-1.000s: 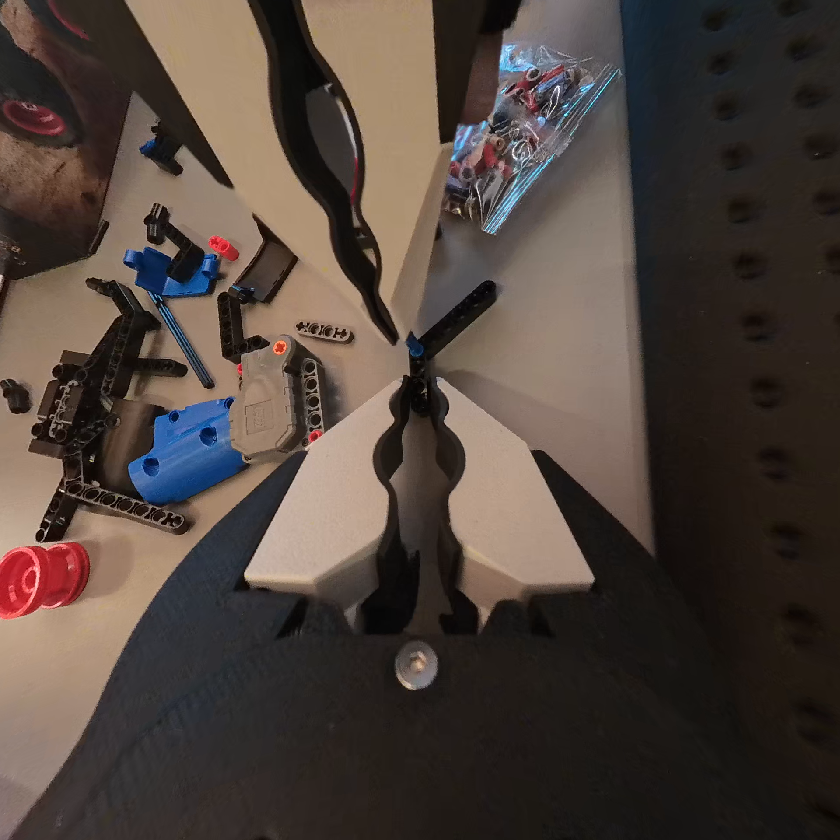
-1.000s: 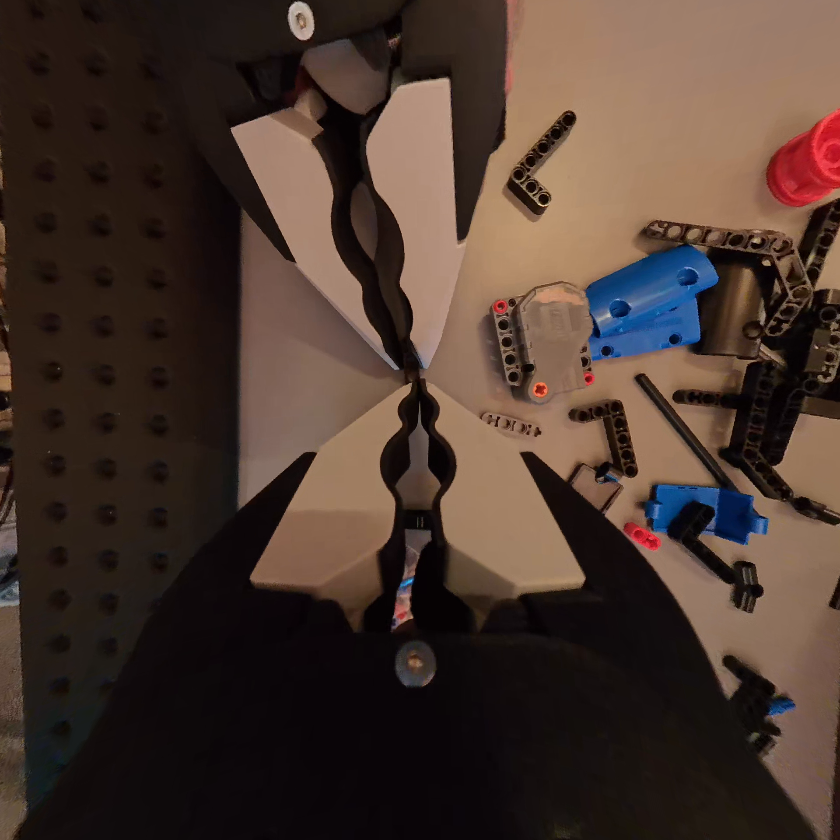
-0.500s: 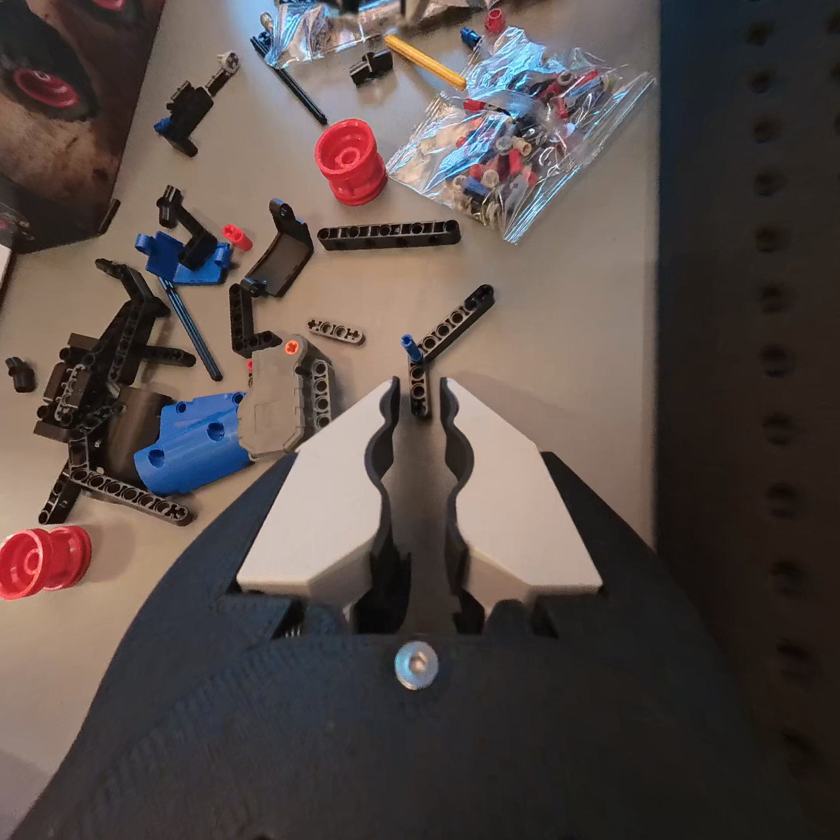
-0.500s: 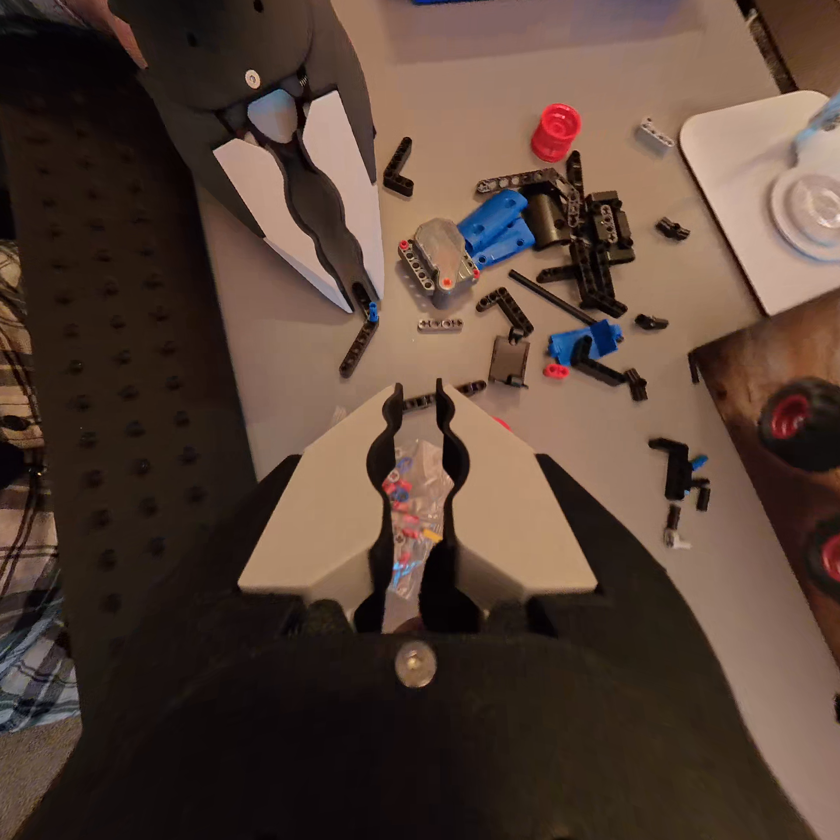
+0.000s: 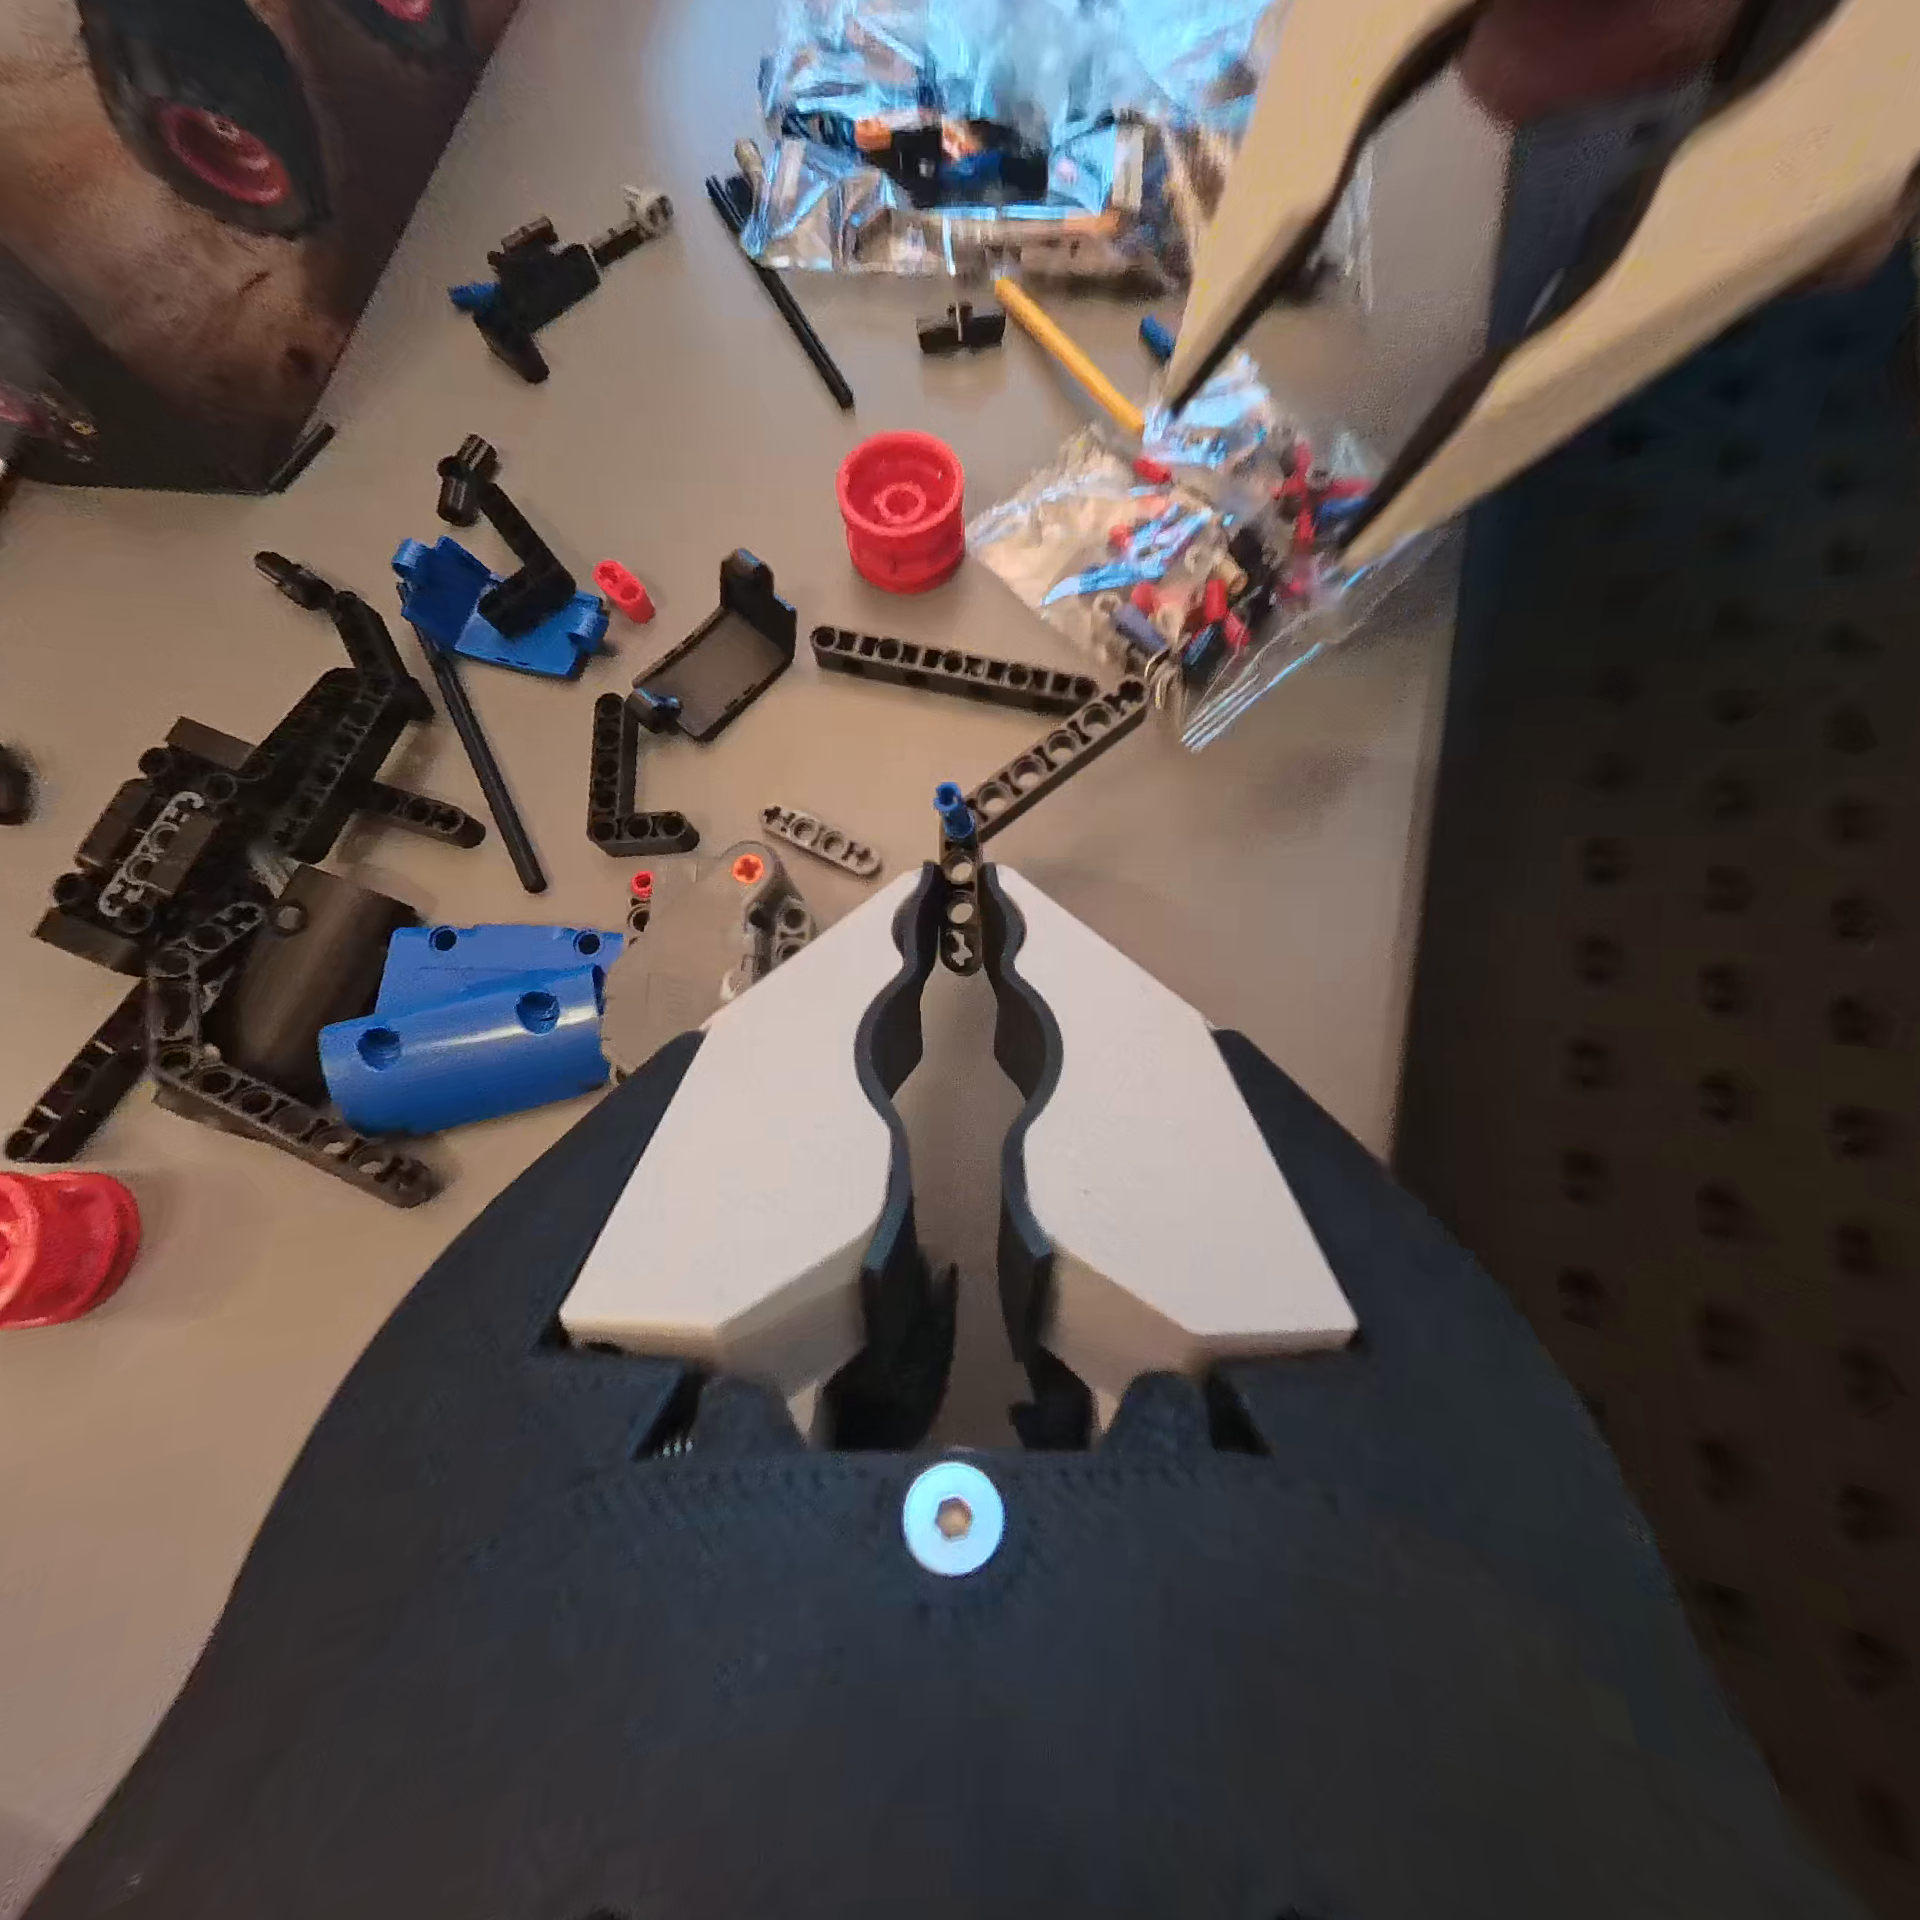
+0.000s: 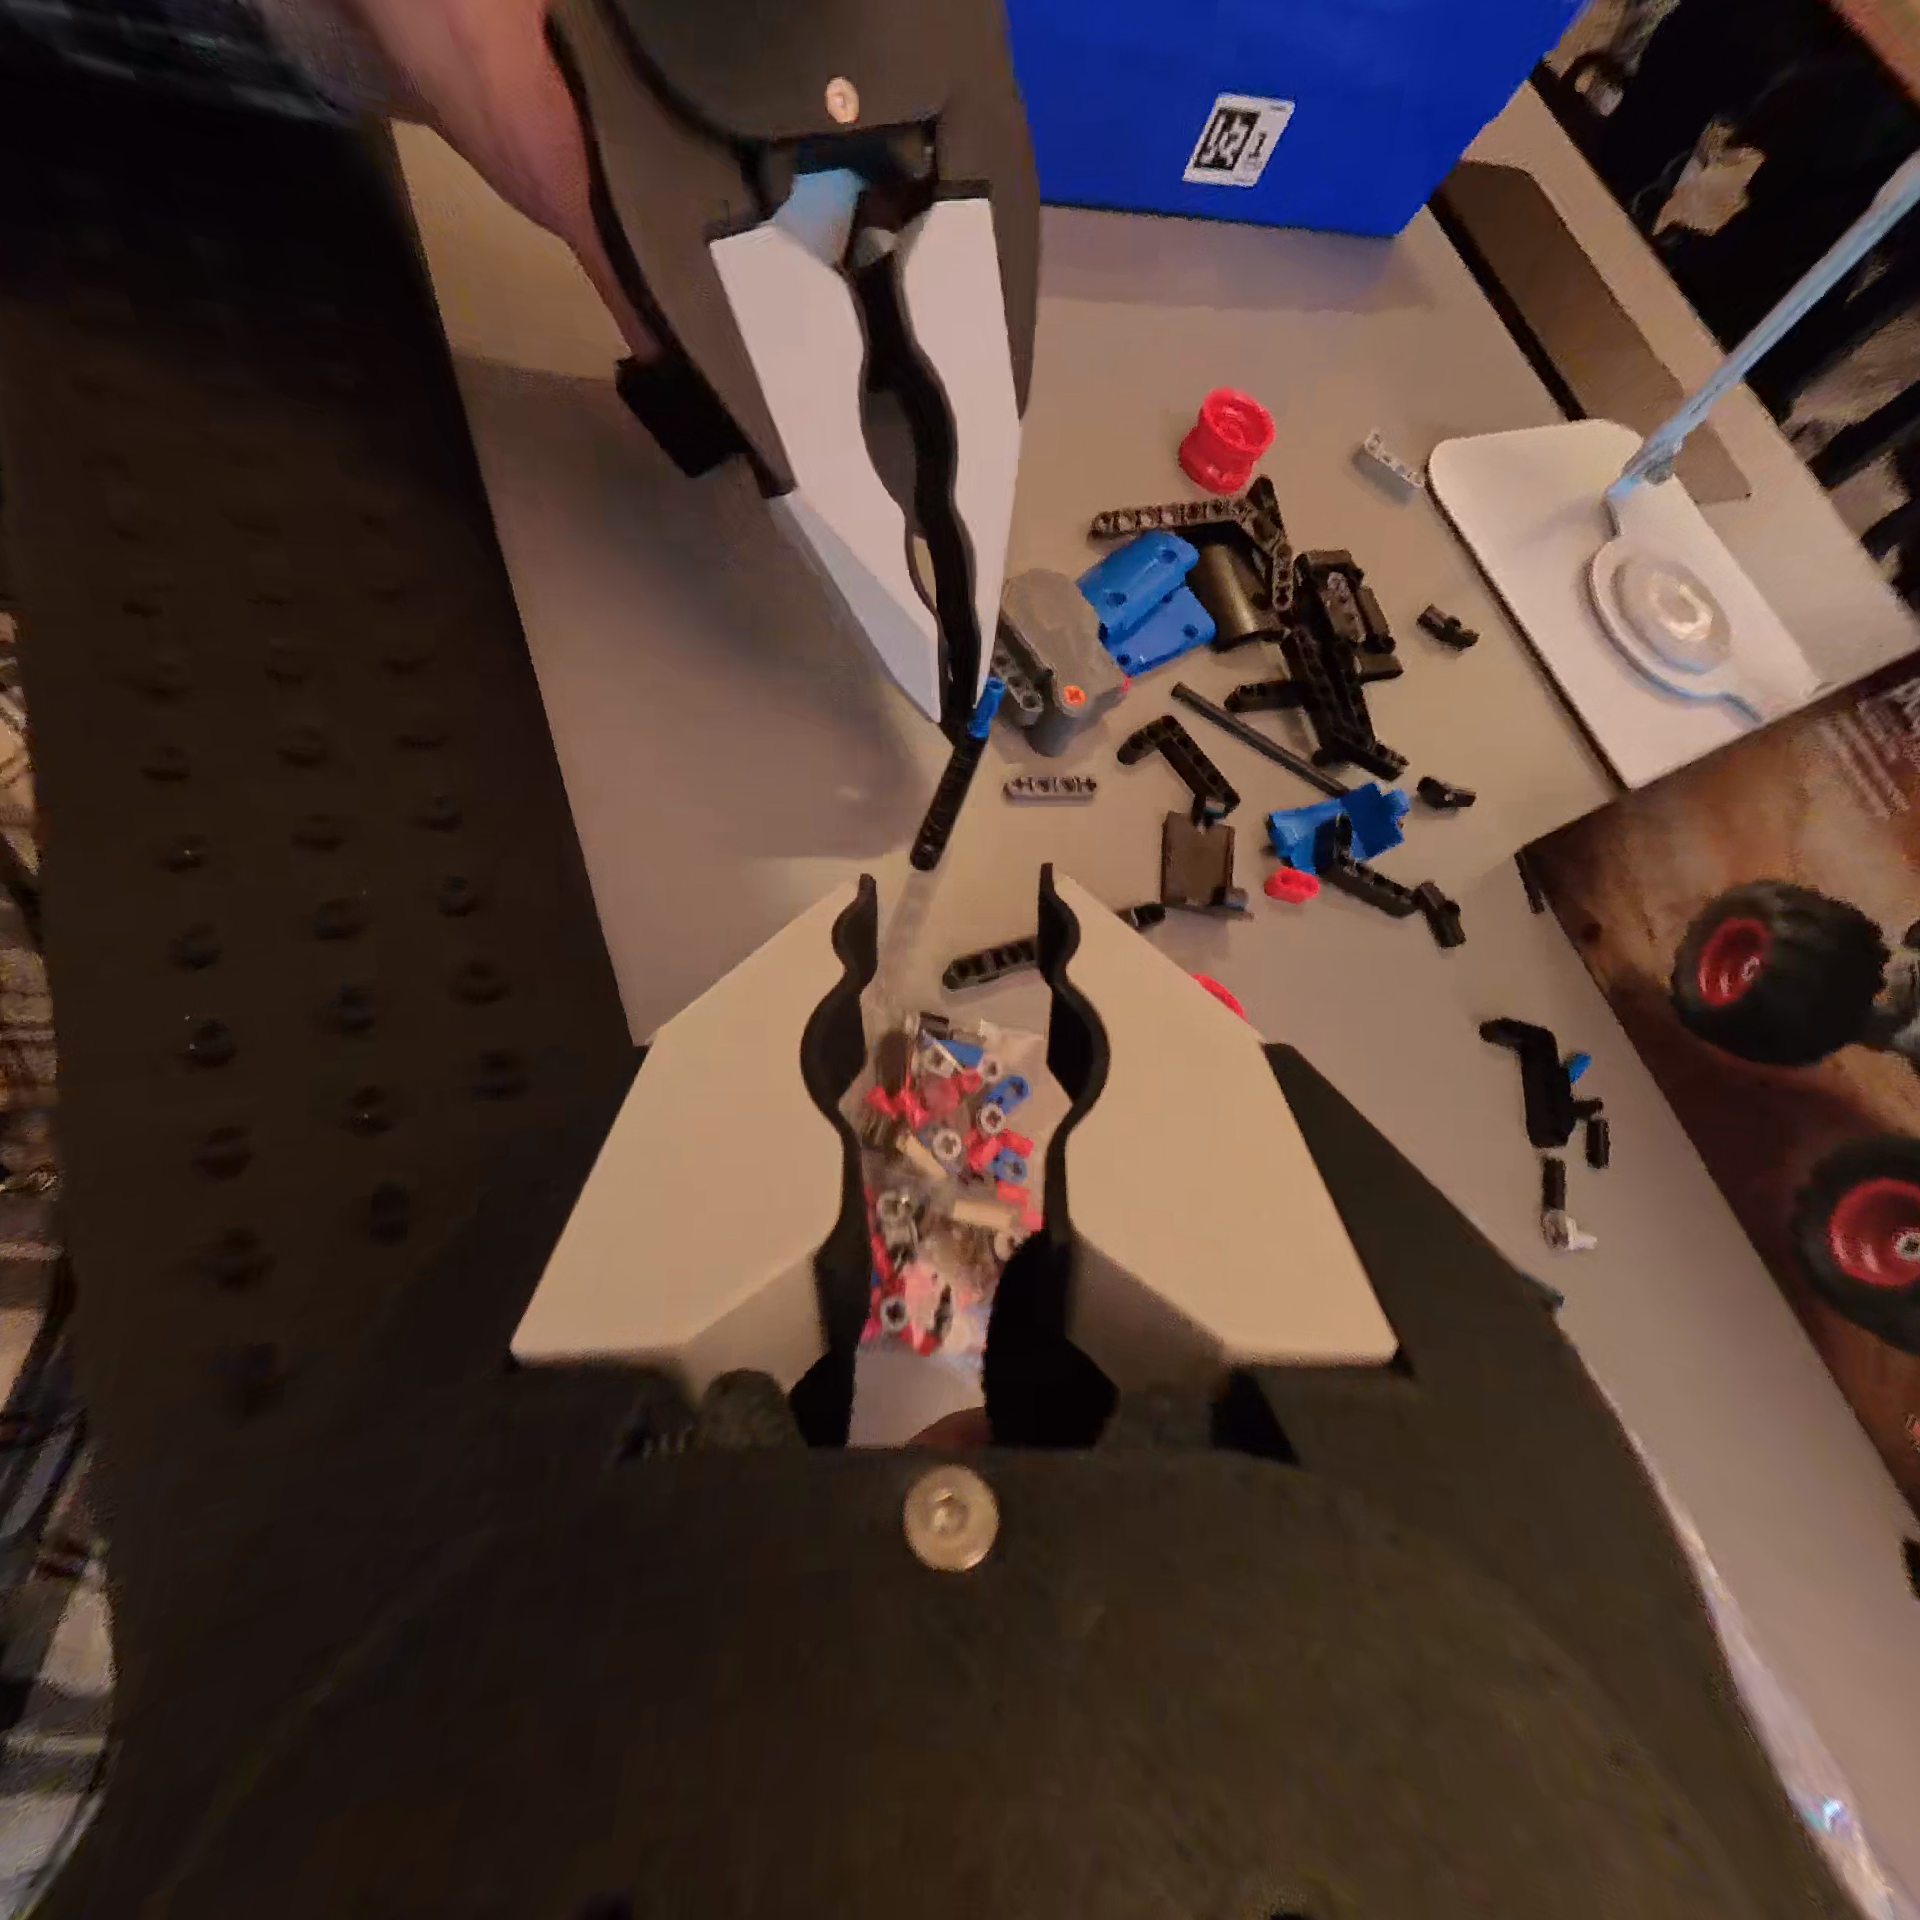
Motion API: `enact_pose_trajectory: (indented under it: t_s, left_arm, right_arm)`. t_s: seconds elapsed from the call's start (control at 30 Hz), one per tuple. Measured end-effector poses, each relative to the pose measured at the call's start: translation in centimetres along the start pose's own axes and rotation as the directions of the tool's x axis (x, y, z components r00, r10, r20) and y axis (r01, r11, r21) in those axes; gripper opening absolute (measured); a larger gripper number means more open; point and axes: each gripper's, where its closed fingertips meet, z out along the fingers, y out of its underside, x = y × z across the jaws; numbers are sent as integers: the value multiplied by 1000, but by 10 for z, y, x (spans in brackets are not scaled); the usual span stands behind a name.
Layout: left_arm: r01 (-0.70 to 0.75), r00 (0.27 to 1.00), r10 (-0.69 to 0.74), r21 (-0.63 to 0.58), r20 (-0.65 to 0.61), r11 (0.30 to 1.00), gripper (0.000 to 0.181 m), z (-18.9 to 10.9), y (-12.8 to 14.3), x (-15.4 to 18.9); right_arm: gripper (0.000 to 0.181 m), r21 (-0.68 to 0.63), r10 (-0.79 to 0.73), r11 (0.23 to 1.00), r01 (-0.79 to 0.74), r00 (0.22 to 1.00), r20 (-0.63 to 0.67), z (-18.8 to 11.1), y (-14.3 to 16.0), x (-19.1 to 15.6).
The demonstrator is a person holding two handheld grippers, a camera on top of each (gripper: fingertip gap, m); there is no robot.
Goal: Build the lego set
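Left wrist view shows the left gripper (image 5: 961, 914) pinching the short leg of a black angled beam (image 5: 1049, 753), its jaws nearly pressed together on the part, with a blue pin (image 5: 950, 805) standing out of the beam's elbow just beyond the tips; the long leg slants away toward a clear bag of small parts (image 5: 1205, 582) on the grey table (image 5: 1039, 208). The right gripper (image 6: 956, 914) hangs over that bag with its jaws spread and nothing between them, the bag's red and blue pieces visible through the gap. The grip on the beam is only at the tips, so a sideways push while adding the next piece would probably twist the beam or pop it free. The blue pin looks only partly seated and may drop out if knocked. The bag is slippery and crumpled, so closing on it may catch film rather than a pin, drag it into the long black beam (image 5: 951, 665) and red wheel hub (image 5: 899, 509) nearby, or spill parts.
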Motion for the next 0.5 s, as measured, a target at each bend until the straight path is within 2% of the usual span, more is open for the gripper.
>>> enact_pose_trajectory:
  t_s: [0.2, 0.33, 0.5]
  left_arm:
    - [171, 982, -162, 97, -92, 980, 5, -8, -19, 3]
    - [209, 972, -192, 118, -138, 971, 5, -9, -25, 8]
    - [245, 957, -217, 139, -192, 960, 5, -9, -30, 14]
  right_arm:
    - [30, -29, -218, 976, 216, 970, -111, 13, -10, -2]
    - [9, -46, -308, 951, 305, 934, -180, 16, -15, 3]
    - [0, -43, -345, 938, 344, 918, -195, 17, -19, 4]
